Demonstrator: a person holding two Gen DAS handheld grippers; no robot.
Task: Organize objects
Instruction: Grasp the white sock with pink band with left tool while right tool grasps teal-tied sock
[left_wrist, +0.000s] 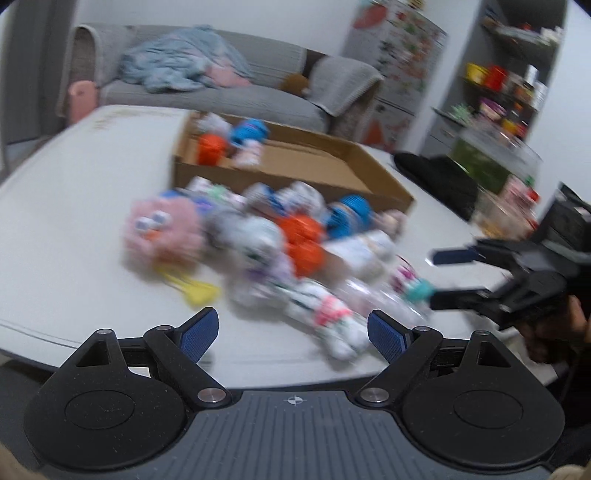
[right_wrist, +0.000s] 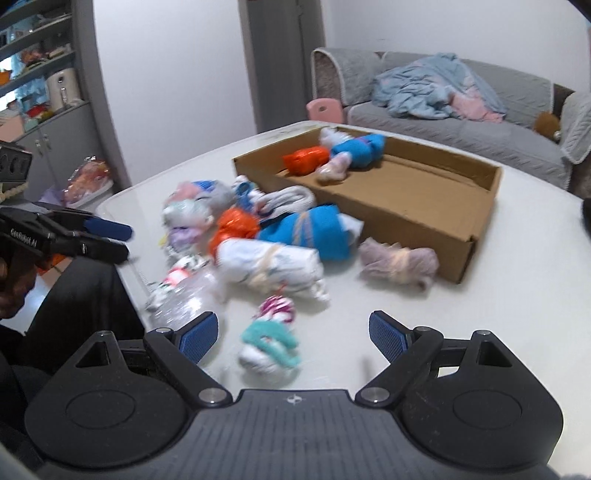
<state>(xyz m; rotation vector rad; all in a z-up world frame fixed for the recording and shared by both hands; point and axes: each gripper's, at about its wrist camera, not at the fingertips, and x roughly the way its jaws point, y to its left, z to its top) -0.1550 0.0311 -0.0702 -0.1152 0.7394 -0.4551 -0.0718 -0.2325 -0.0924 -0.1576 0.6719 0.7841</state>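
Note:
A pile of rolled sock bundles (left_wrist: 280, 243) lies on the white table (left_wrist: 74, 206) in front of a shallow cardboard box (left_wrist: 295, 173). The box (right_wrist: 406, 206) holds an orange bundle (right_wrist: 306, 158), a blue bundle (right_wrist: 358, 147) and a pale one. Both views are blurred. My left gripper (left_wrist: 291, 332) is open and empty, just short of a white-and-pink bundle (left_wrist: 328, 317). My right gripper (right_wrist: 291, 332) is open and empty, with a teal-and-white bundle (right_wrist: 269, 343) between its fingers' line. A pink fuzzy toy with eyes (left_wrist: 162, 229) lies at the pile's left.
A lilac bundle (right_wrist: 399, 262) lies beside the box's near corner. A crumpled clear plastic bag (right_wrist: 184, 295) lies at the table edge. A grey sofa (right_wrist: 461, 125) with a blue blanket stands behind the table. Shelves (left_wrist: 509, 85) and a black cloth (left_wrist: 439, 177) are at the right.

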